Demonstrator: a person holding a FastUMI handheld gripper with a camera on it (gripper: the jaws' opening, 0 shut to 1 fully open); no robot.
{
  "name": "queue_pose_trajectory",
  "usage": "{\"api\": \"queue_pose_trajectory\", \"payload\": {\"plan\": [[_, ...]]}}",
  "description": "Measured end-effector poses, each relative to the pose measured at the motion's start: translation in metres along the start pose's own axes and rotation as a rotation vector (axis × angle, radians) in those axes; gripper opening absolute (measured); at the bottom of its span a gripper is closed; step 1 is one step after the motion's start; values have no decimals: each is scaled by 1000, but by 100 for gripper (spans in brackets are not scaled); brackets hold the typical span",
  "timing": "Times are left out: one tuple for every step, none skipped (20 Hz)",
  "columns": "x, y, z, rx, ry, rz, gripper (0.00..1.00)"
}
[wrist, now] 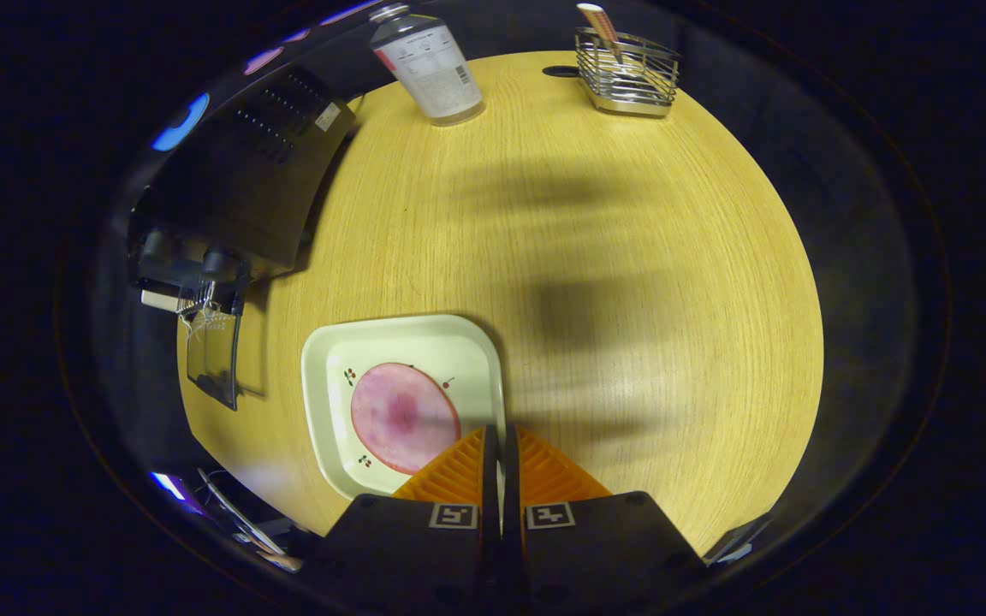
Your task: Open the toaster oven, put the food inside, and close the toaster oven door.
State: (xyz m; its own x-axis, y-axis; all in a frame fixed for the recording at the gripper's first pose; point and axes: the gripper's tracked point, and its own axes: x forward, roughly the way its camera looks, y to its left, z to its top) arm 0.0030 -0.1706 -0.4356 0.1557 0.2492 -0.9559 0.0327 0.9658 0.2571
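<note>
We've got the claw (494, 432) pinching the right rim of the white plate (330, 359), its orange fingers (459, 470) nearly pressed together on it. The pink ham slice (399, 415) lies on that plate on the table (630, 257). The toaster oven (245, 180) sits off left, door (215, 359) dropped open.

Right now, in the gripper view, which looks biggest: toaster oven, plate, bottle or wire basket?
1. Toaster oven
2. Plate, though it lies nearest the camera
3. Bottle and wire basket look alike, both far off.
The gripper jaws pinch the plate's rim.
</note>
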Motion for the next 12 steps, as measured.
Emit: {"api": "queue_pose_trajectory", "payload": {"plan": [[0, 1, -1, 10, 12, 29, 6], [-1, 4, -6, 11, 35, 69, 6], [0, 7, -6, 23, 35, 101, 6], [2, 7, -4, 39, 23, 123, 6], [2, 8, -6, 54, 18, 147, 6], [-1, 9, -6, 74, 2, 167, 6], [-2, 12, -5, 102, -15, 198, 6], [-6, 16, -5, 137, -34, 231, 6], [-5, 19, -5, 174, -53, 250, 6], [-11, 20, -6, 208, -60, 272, 6], [-13, 23, -9, 237, -64, 287, 6], [-15, 27, -12, 256, -69, 301, 6]]}}
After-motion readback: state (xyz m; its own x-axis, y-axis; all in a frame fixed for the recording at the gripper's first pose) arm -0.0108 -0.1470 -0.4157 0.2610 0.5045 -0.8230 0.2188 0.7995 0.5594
